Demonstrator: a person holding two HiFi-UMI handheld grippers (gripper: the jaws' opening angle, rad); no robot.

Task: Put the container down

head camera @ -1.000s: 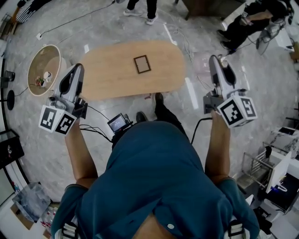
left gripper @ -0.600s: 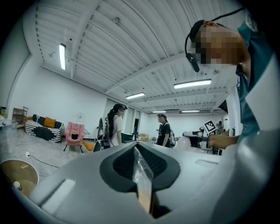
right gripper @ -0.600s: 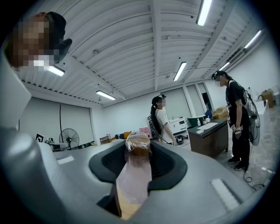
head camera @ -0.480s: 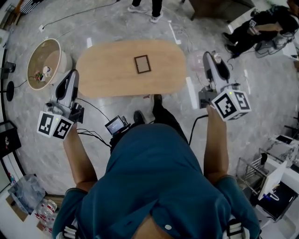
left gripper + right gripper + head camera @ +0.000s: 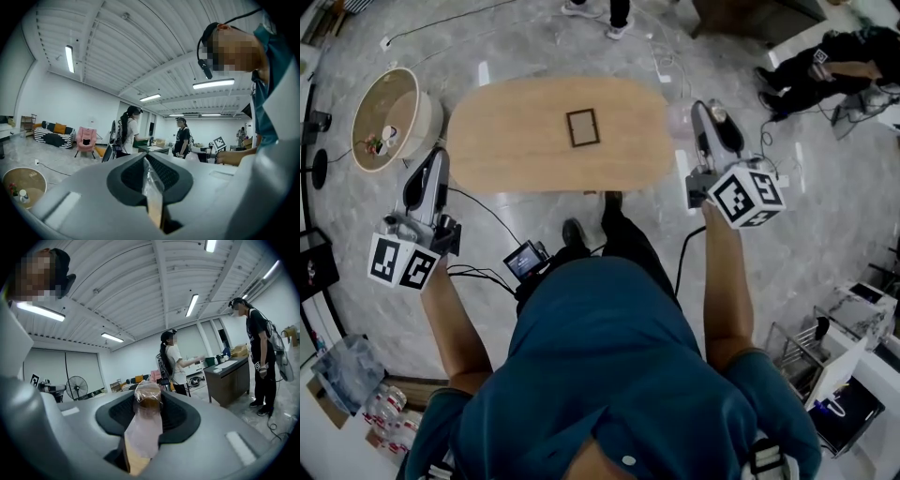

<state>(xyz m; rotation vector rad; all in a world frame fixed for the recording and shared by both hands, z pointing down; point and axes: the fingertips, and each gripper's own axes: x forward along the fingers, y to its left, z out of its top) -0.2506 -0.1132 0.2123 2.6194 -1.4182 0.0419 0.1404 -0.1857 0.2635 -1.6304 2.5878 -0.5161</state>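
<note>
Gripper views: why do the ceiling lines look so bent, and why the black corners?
Left gripper view: a wide-angle lens bows the ceiling beams, round image leaves corners black. Right gripper view: same, the near container looks soft. Head view: lights glare off the floor.

Bench (image 5: 534, 141), upper centre: matt light wood; floor (image 5: 806, 234) glossy grey stone-look; right hand-held gripper (image 5: 149, 404) shell smooth matt grey plastic, its container (image 5: 144, 434) clear glossy plastic; shirt (image 5: 609, 375) teal cloth.
</note>
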